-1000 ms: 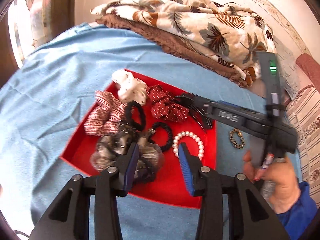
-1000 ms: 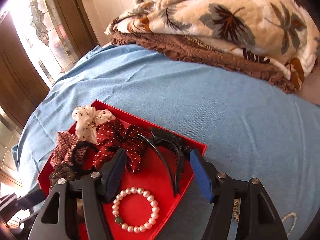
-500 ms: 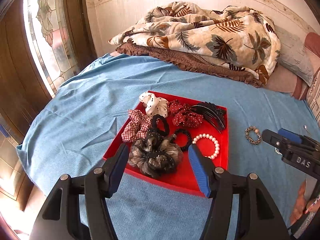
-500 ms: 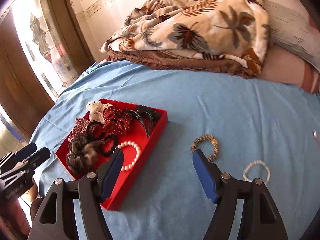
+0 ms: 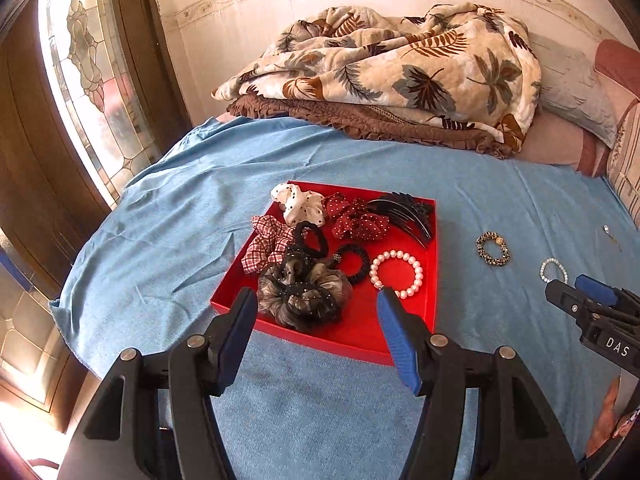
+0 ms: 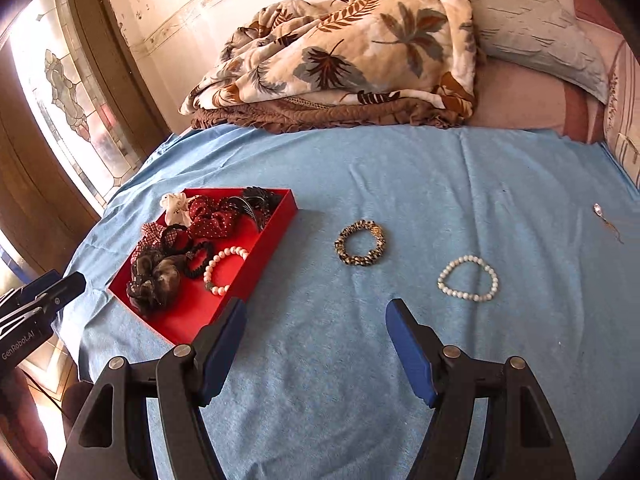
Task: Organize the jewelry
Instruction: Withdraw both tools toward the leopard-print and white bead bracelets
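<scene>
Left gripper (image 5: 316,320): fingers apart, empty, above the red tray's (image 5: 434,264) near edge. Right gripper (image 6: 316,328): fingers apart, empty, over the blue sheet (image 6: 400,184). Beaded bracelet (image 6: 361,242) at 12 o'clock, pearl bracelet (image 6: 468,278) at 2 o'clock, tray at 10 o'clock.

Daylight floods in through the stained-glass window (image 5: 86,80) at left; panes blown out to white, glare along the frame. Blue bedspread (image 6: 400,184) evenly lit, colours warm. Red tray (image 5: 434,264) casts a short, soft shadow to its right. Both views sharp at centre; strong fisheye bending at edges, black vignette in corners. No motion blur.
</scene>
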A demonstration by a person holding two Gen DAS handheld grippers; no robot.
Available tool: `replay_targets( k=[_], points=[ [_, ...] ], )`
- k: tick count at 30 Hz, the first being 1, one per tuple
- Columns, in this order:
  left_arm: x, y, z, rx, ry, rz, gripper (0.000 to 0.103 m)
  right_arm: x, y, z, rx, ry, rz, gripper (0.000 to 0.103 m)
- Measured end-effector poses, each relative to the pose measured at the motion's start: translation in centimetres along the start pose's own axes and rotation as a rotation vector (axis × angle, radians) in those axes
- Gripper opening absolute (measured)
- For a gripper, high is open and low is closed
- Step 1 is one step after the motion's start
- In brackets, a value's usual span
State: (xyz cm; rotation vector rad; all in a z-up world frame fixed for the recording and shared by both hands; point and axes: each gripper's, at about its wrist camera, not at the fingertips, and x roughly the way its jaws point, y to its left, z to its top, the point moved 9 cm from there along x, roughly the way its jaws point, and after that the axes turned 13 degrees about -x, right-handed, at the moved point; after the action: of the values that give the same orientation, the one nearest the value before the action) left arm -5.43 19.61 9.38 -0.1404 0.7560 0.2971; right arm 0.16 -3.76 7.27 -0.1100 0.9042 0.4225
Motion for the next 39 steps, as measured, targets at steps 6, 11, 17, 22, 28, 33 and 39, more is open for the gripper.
replay_targets(
  k=[6,11,17,22,28,33,39],
  points=[
    [-0.5,-0.7,-0.3,0.028,0.000,0.001,0.061,-0.8,-1.0,-1.1,0.004,-0.001,-0.023,0.076],
    [-0.4,-1.3,-0.6,0.044,0.009,-0.004,0.062,-1.4,-2.6,-2.2,0.022,-0.003,-0.044,0.076],
    [0.0,-2.3,-1.2,0.055,0.039,-0.024,0.062,-1.9,-6.3,-4.2,0.071,0.015,-0.095,0.076],
    [0.5,-4.0,-1.9,0.088,0.059,-0.042,0.062,-2.4,-9.8,-5.8,0.133,0.023,-0.139,0.076],
    [0.8,-6.5,-2.9,0.152,0.064,-0.053,0.062,-2.0,-12.3,-6.9,0.184,0.030,-0.156,0.077],
    [1.0,-8.2,-3.6,0.201,0.067,-0.051,0.062,-1.5,-12.3,-7.1,0.162,0.033,-0.162,0.076],
    [1.2,-9.7,-4.6,0.244,0.074,-0.059,0.062,-1.1,-11.7,-7.1,0.116,0.034,-0.170,0.076]
  ],
)
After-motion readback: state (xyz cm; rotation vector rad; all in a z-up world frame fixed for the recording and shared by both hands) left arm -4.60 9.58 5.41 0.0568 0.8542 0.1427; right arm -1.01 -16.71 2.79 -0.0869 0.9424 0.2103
